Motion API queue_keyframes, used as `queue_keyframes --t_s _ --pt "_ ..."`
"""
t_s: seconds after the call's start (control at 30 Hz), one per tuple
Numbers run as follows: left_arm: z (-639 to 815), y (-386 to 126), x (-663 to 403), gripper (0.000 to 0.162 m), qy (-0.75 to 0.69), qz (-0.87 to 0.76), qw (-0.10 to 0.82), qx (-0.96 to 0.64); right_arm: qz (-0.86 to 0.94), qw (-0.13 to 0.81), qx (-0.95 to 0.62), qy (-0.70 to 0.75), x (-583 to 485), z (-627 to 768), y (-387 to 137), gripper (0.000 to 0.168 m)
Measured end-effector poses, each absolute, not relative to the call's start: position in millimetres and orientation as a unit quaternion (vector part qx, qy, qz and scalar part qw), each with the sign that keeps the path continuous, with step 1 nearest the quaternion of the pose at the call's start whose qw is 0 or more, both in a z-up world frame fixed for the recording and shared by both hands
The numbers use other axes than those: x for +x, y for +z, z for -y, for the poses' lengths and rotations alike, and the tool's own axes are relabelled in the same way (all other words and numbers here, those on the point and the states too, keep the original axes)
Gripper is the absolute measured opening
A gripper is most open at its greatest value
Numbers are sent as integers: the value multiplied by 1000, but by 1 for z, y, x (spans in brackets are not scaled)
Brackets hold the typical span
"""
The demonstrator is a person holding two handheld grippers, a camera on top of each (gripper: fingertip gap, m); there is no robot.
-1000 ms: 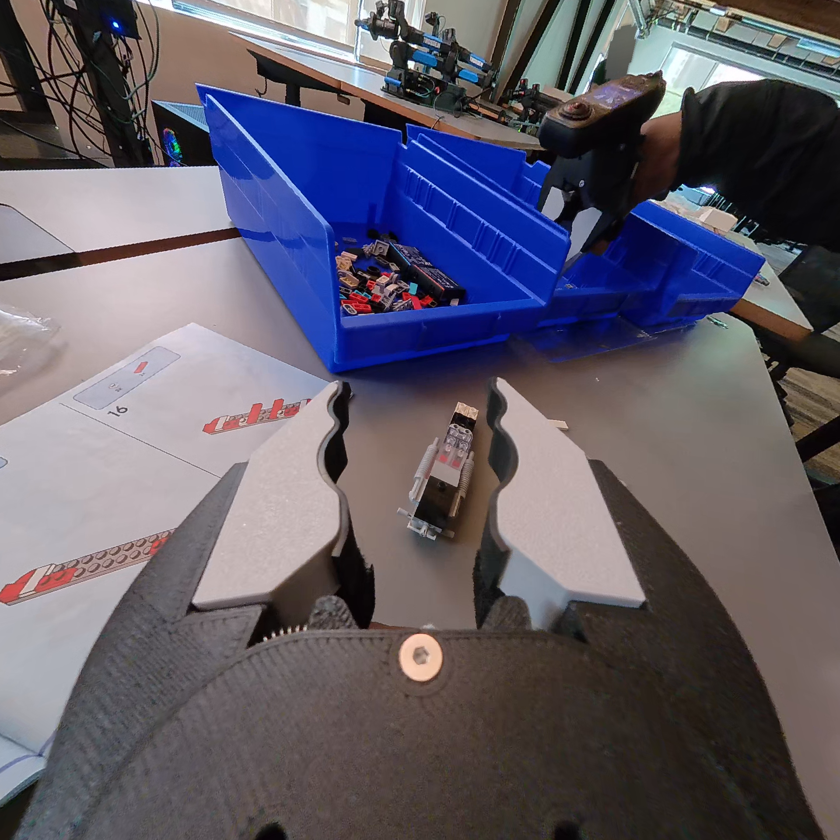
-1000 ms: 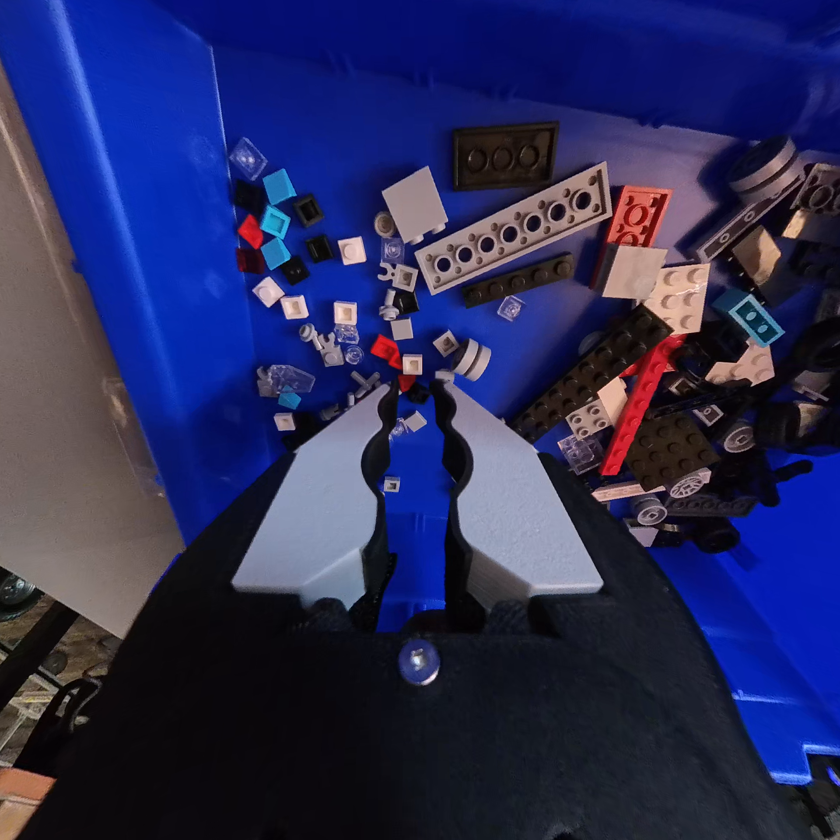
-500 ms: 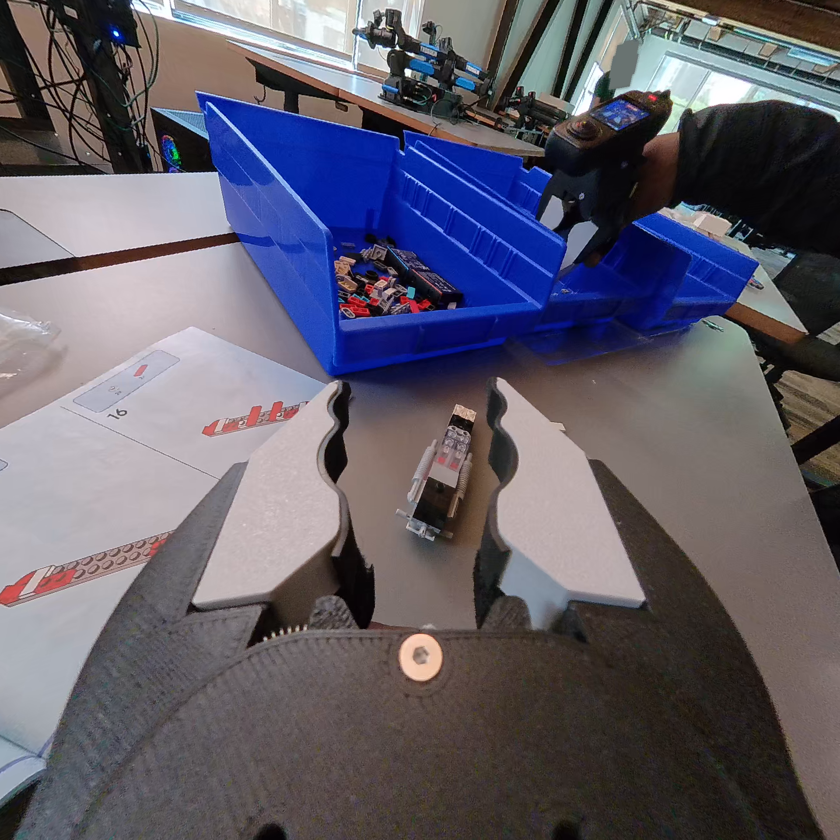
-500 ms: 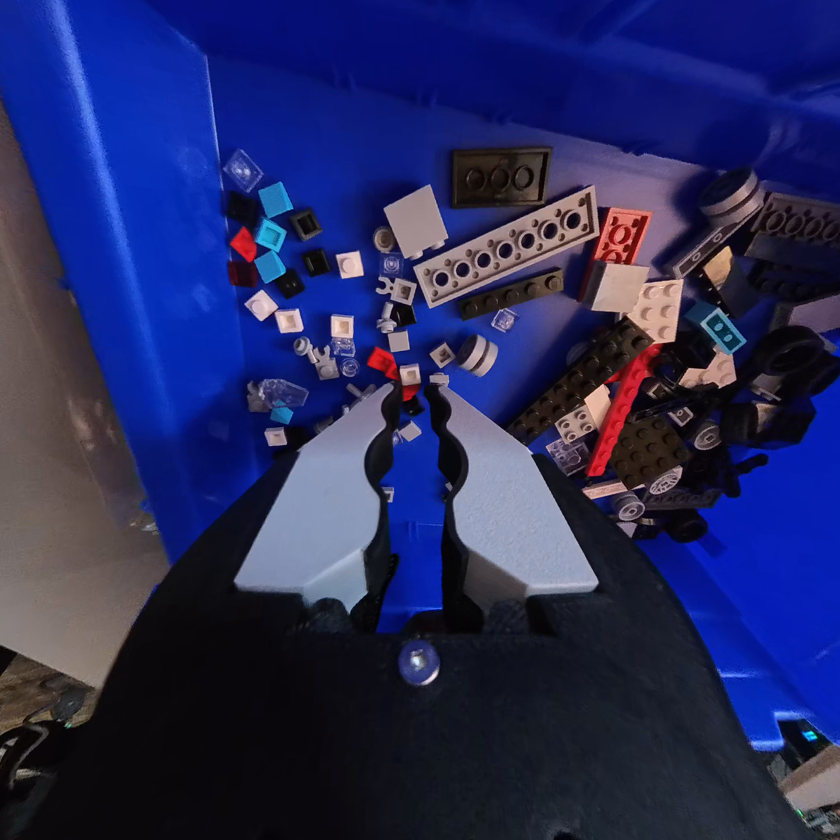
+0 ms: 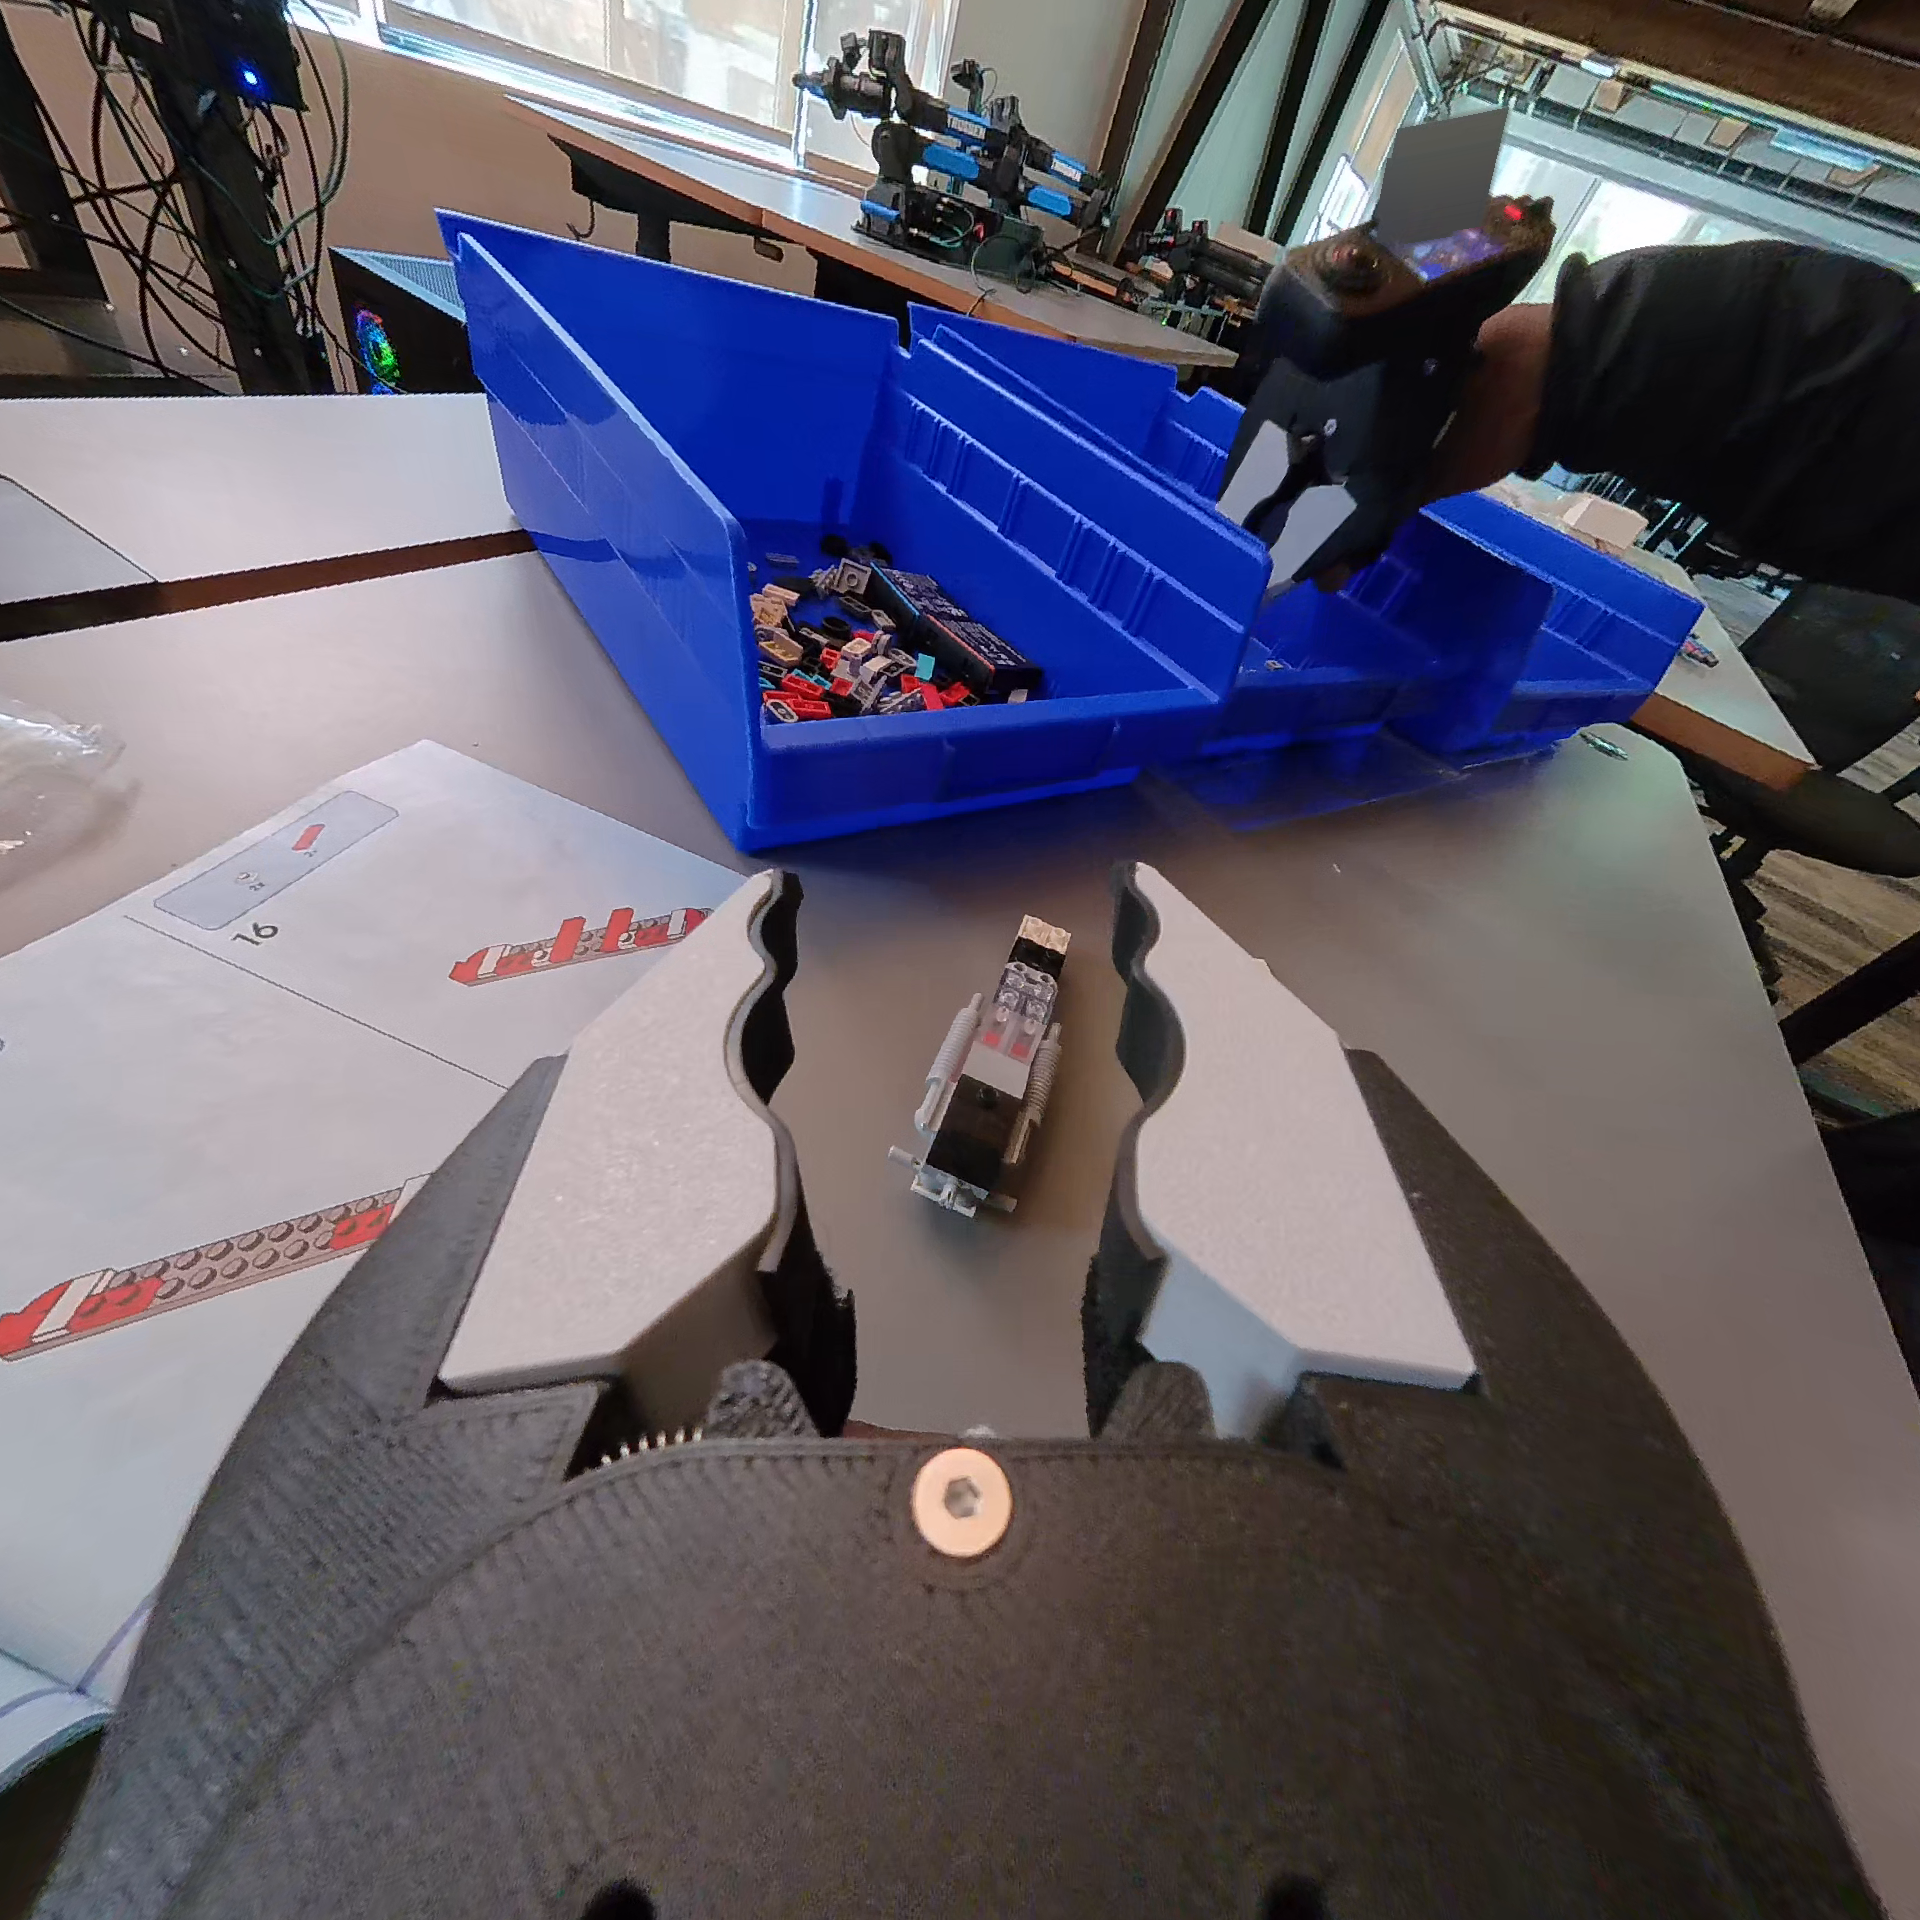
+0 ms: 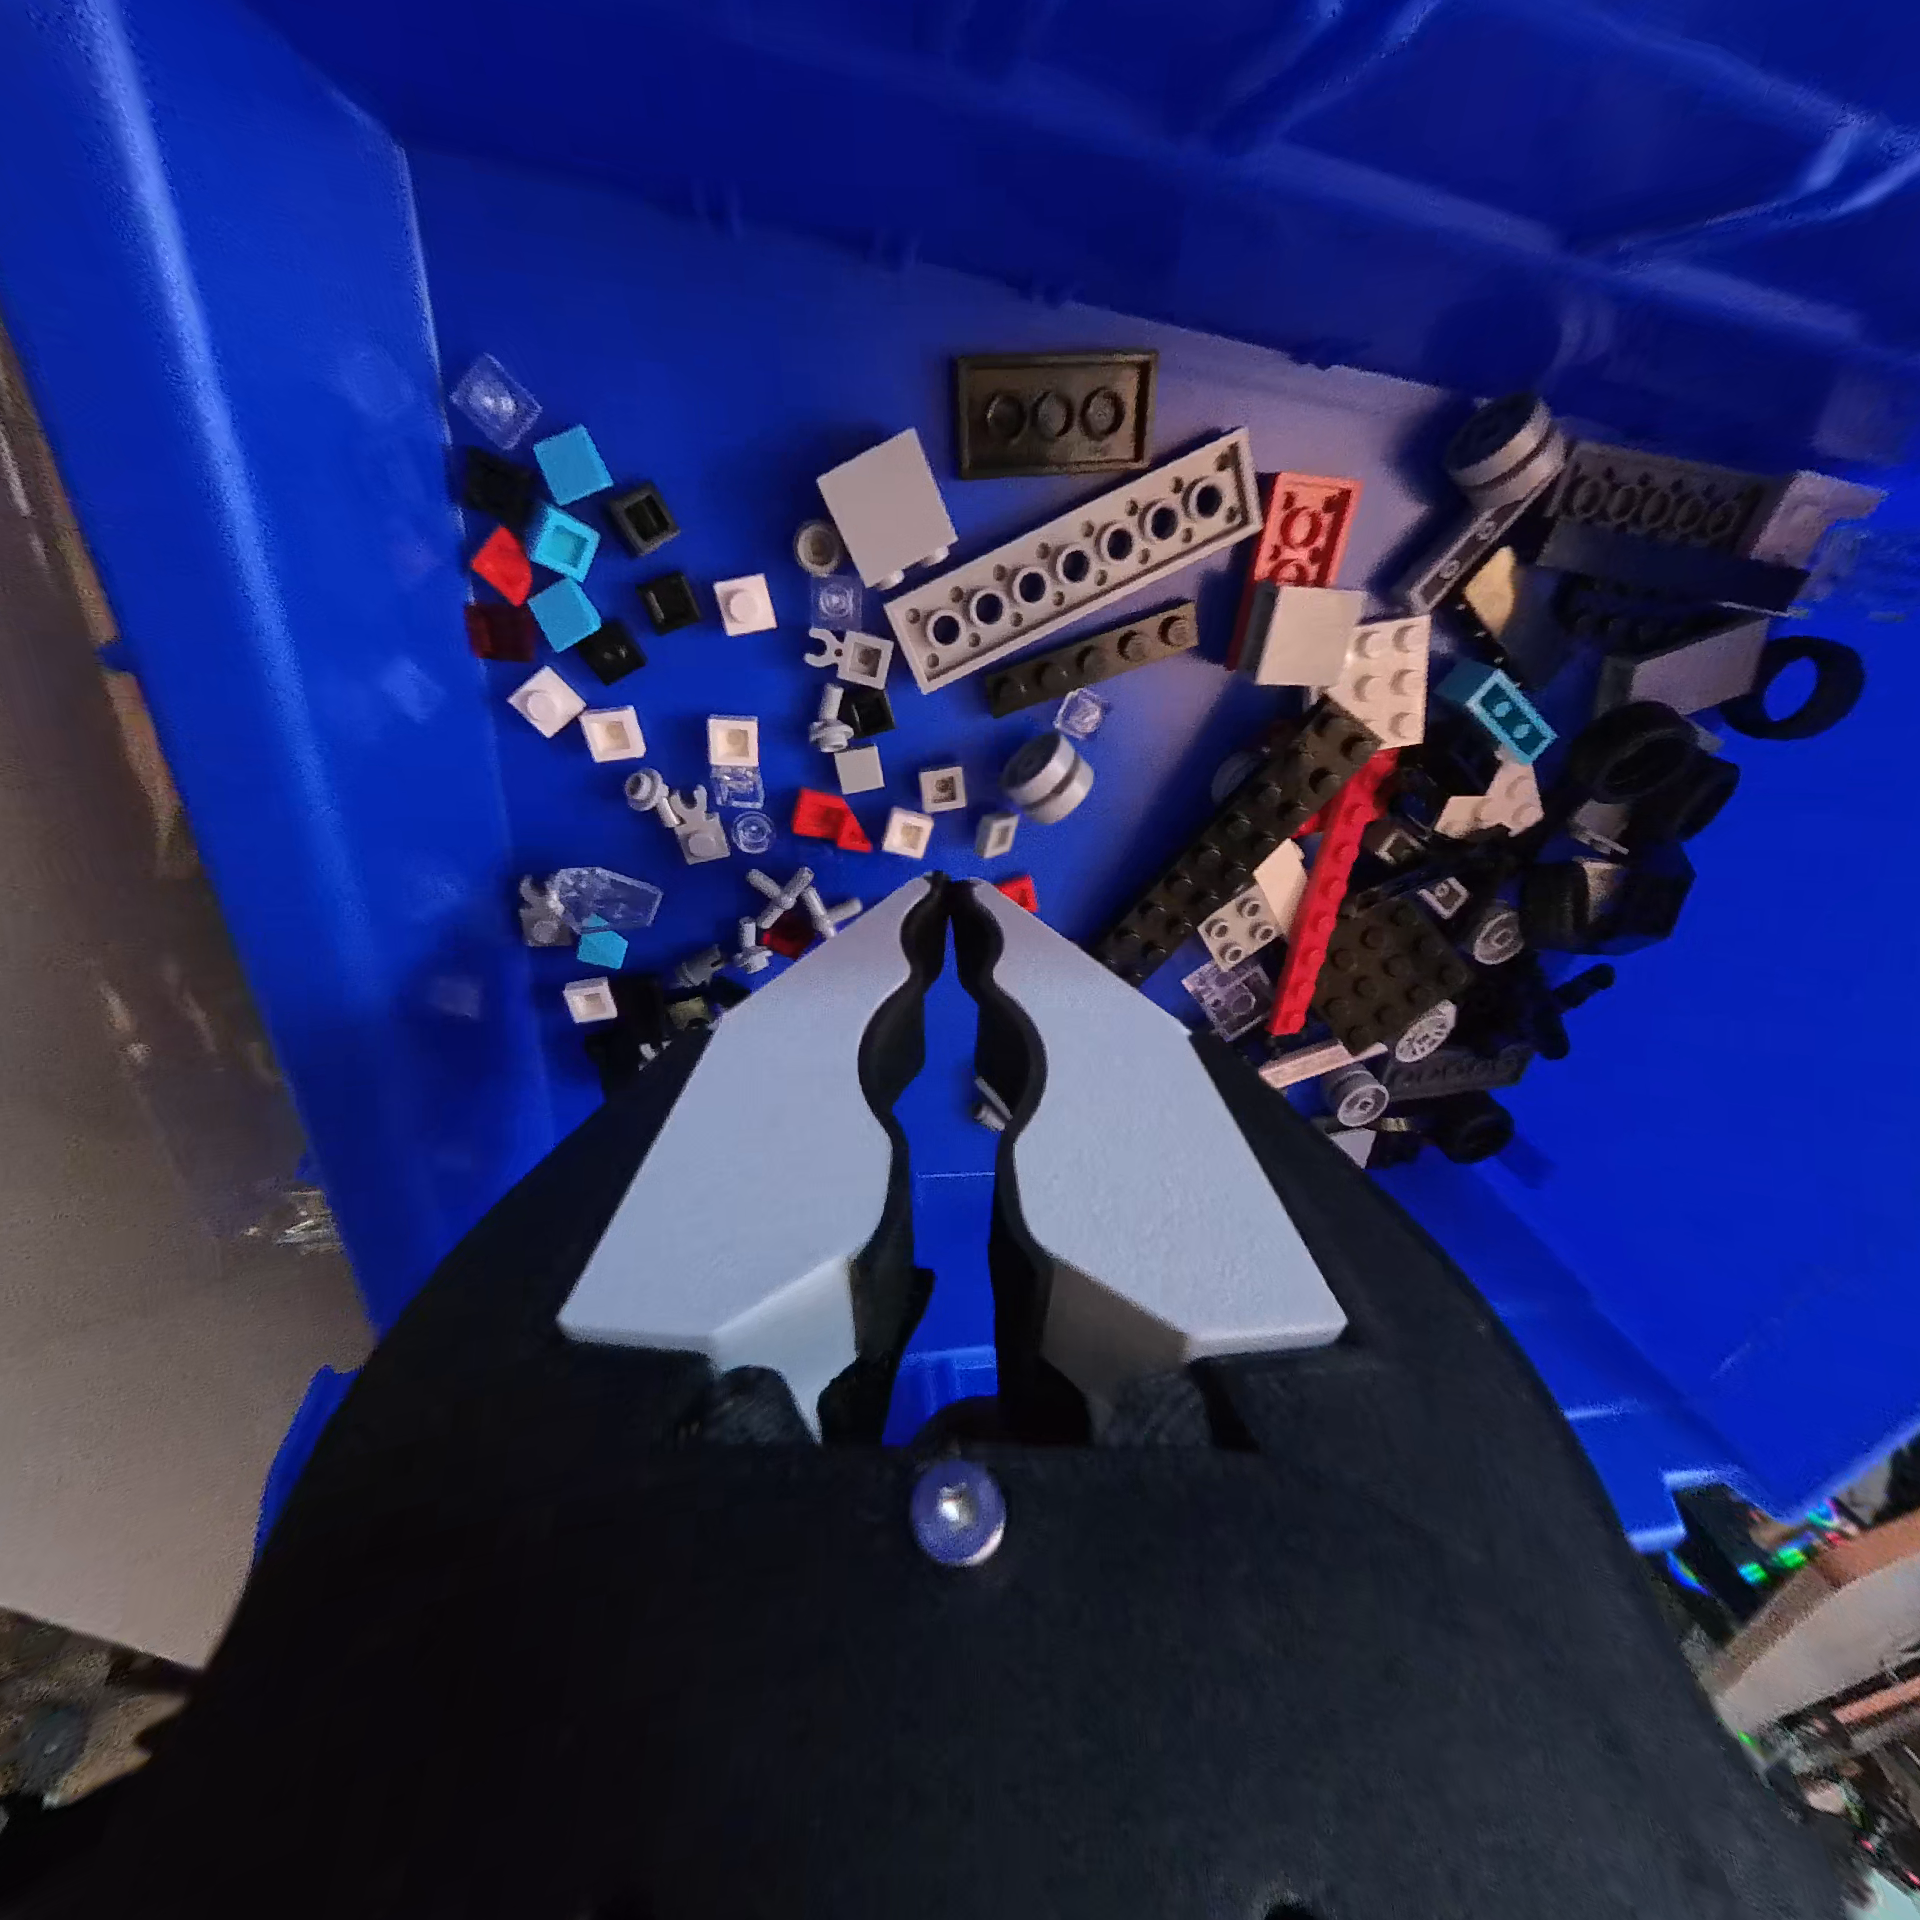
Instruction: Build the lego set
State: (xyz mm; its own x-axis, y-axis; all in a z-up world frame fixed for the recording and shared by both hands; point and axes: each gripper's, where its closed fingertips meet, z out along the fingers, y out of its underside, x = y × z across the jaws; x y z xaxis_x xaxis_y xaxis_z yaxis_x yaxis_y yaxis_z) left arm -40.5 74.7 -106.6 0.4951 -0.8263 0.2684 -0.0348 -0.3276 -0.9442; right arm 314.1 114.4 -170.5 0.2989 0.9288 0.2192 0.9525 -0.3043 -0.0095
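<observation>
My left gripper is open and low over the grey table. A small black, grey and red lego assembly lies on the table between its fingers, touching neither. My right gripper is inside a blue bin, above loose lego pieces. Its fingertips meet. I see no piece pinched between them. The right gripper also shows in the left wrist view, held by a hand in a black sleeve over the far bins.
An open instruction booklet lies on the table to the left. A large blue bin with small pieces stands behind the assembly, with more blue bins to its right. The table edge runs along the right. About 35 centimetres separates my left fingertips from my right.
My right gripper's fingers have closed from a narrow gap until the tips touch, and it has pulled back from the bin floor. My left gripper and the assembly have stayed put.
</observation>
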Motion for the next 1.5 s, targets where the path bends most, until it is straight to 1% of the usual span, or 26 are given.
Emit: queue_keyframes --t_s 0.33,0.47,0.67,0.73,0.83,1.07,1.5 --pt "-73 -108 -41 62 -397 -304 492 -712 566 111 -815 -58 312 -119 -144 1" --pt "-72 -109 -41 62 -396 -306 491 -713 574 111 -809 -63 314 -121 -147 2" --pt "-73 -108 -42 62 -397 -304 491 -713 620 56 -780 -67 324 -125 -169 19" --pt "-73 -108 -42 62 -397 -303 492 -713 625 46 -777 -58 324 -126 -174 20" --pt "-73 -108 -42 62 -398 -302 491 -714 630 32 -773 -66 329 -128 -180 19" --pt "-73 -110 -41 62 -400 -303 485 -717 629 29 -775 -55 328 -124 -183 9" --pt "-70 -103 -51 62 -405 -288 504 -707 621 35 -780 -67 327 -124 -182 9"
